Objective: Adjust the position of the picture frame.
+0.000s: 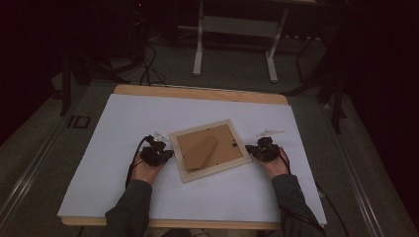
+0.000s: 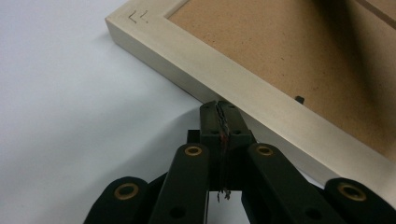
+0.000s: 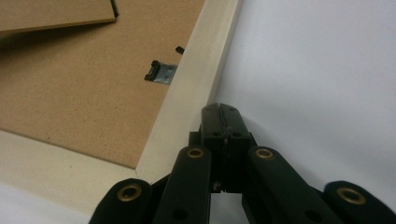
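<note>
Pale wood forms the border of a picture frame [image 1: 210,150], which is laid face down near the middle of the bench [image 1: 123,118] and turned at a slight angle to its edges. A brown fibreboard backing [image 1: 225,140] is seen within the border, with a folded stand [image 1: 202,152] lying flat across it. A small metal hanger clip [image 3: 161,72] is fixed to the backing just beside the border, as recorded in the right gripper view, and a small black tab [image 2: 299,99] is noted at the border's inner edge in the left gripper view.

The left claw [image 2: 221,106] is pressed together with nothing between its jaws; its tip is set against the outer side of the frame's border. The right claw [image 3: 220,108] is likewise pressed together and empty, with its tip placed against the outer side of the opposite border. In the high view the left claw [image 1: 165,154] and the right claw [image 1: 249,148] are seen flanking the frame, each held in a hand whose grey sleeve [image 1: 131,205] enters from the near edge.

A white sheet [image 1: 237,192] covers most of the bench, with bare wood left showing along the far edge. A white-legged stand [image 1: 237,44] is noted on the dark floor beyond.
</note>
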Demonstrator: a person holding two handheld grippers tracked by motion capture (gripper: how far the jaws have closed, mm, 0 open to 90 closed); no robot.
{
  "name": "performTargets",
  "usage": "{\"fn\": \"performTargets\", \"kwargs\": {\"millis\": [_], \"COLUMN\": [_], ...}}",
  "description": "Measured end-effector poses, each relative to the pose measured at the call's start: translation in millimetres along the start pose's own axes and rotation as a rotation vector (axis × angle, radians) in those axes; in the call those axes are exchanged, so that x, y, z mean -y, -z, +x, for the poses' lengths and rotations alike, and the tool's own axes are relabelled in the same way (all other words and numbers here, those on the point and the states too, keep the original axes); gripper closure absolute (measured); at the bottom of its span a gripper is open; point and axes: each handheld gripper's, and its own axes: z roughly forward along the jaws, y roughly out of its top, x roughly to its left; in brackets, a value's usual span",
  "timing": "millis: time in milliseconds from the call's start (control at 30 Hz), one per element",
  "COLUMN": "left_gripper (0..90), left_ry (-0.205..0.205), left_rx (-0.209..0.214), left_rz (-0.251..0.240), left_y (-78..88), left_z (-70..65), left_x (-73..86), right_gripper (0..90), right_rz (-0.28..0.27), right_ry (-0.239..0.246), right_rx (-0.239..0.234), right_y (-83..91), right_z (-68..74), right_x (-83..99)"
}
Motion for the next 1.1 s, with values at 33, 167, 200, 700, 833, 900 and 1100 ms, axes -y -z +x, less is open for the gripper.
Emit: {"fn": "performTargets", "kwargs": {"millis": [33,167,200,700,833,900,1100], "left_gripper": [90.0,90.0,90.0,90.0,90.0,90.0,90.0], "left_ry": [-0.01,-0.025,-0.021,0.021,0.023,0.029,0.005], "left_rx": [-0.012,-0.049,-0.049,-0.079,-0.09,-0.072,-0.073], "left_rz": [0.004,0.017,0.014,0.007,-0.004,-0.035,-0.037], "left_y": [-0.5,-2.8,-3.4,-9.8,-10.8,-8.3,-8.5], "left_z": [0.8,3.5,4.5,20.8,23.3,24.5,26.1], "left_x": [-1.4,-6.7,-7.3,-16.4,-20.4,-24.2,-34.4], "right_gripper": [90.0,90.0,90.0,90.0,90.0,90.0,90.0], "right_rz": [-0.001,-0.004,-0.005,-0.025,-0.028,-0.029,-0.039], "right_ry": [0.0,0.01,0.007,0.009,0.006,0.004,0.0], "right_rx": [0.0,-0.005,-0.006,-0.027,-0.029,-0.035,-0.039], "right_y": [0.1,0.9,1.2,1.8,2.0,2.4,2.9], "right_z": [0.6,4.2,5.4,18.4,21.7,23.8,27.3], "right_x": [0.4,2.1,2.7,8.8,9.9,10.8,13.3]}}
